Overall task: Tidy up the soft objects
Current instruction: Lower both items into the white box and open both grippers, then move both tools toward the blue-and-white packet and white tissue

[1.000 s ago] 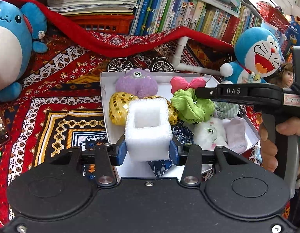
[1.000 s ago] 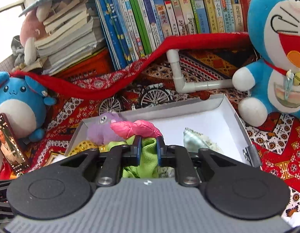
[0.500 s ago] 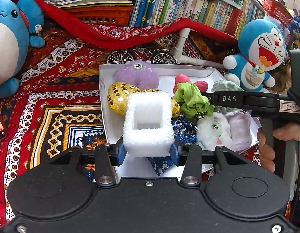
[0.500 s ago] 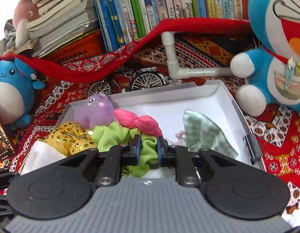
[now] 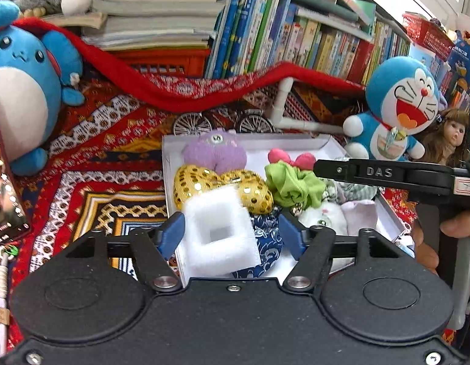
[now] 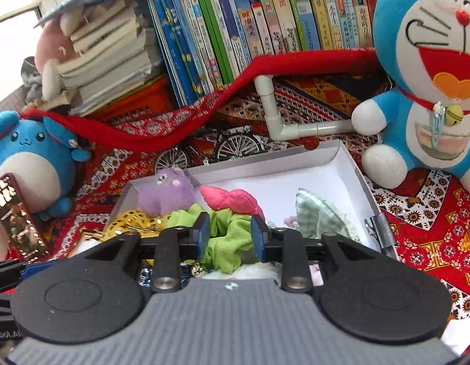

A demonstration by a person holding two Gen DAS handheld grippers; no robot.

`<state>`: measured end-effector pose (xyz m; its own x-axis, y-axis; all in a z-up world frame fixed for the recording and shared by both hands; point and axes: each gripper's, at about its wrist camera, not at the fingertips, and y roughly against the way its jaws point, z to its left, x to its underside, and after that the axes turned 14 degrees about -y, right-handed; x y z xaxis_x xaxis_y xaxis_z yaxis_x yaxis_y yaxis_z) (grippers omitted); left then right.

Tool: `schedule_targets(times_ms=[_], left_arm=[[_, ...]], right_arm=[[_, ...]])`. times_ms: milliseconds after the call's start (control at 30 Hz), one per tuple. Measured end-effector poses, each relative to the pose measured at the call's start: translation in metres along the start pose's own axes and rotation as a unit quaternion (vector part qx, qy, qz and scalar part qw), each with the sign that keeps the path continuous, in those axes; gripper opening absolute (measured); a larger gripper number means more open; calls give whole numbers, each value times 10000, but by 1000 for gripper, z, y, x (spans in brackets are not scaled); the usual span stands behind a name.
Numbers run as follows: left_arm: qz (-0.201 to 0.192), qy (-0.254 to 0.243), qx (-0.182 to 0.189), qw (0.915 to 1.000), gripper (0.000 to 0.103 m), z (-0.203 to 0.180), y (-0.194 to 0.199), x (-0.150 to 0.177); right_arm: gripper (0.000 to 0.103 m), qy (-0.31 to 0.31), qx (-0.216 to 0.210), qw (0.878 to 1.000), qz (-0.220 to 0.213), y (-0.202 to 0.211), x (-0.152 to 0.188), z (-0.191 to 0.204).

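Patterned red cloth carries the white box [image 5: 171, 164]. Left gripper [image 5: 232, 232] is opening, foam block [image 5: 219, 231] tilting loose between its jaws; right gripper [image 6: 230, 232] is opening around the green scrunchie [image 6: 226, 237], both over the box.

This looks like a home, likely a child's room. A long row of colourful children's books [image 6: 265, 30] lines the back, and a big blue-and-white cartoon cat plush [image 6: 433, 85], a round blue plush creature [image 5: 22, 91] and a brown-haired doll [image 5: 448, 137] sit on a red patterned woven cloth [image 5: 98, 152].
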<state>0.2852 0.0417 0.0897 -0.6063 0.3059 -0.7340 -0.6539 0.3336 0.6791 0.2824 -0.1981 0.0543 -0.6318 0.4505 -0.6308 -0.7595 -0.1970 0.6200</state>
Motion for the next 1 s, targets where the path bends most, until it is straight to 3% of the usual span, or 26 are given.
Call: schedule_targets(times_ms=[100,433,1000], left_arm=[[-98,-39,-80,9999,73,-4,10,-2],[-481,-221,-139,9985,80,-28,52,-5],[-1067,-583,270,9922,85,-87,117,2]], right_arm=[[60,39,-94,9999,-124,13,-1,1],[75,152,-426,9979,-463,62,1,-6],[86,96,-886,9904,-1059,153,5,-52]])
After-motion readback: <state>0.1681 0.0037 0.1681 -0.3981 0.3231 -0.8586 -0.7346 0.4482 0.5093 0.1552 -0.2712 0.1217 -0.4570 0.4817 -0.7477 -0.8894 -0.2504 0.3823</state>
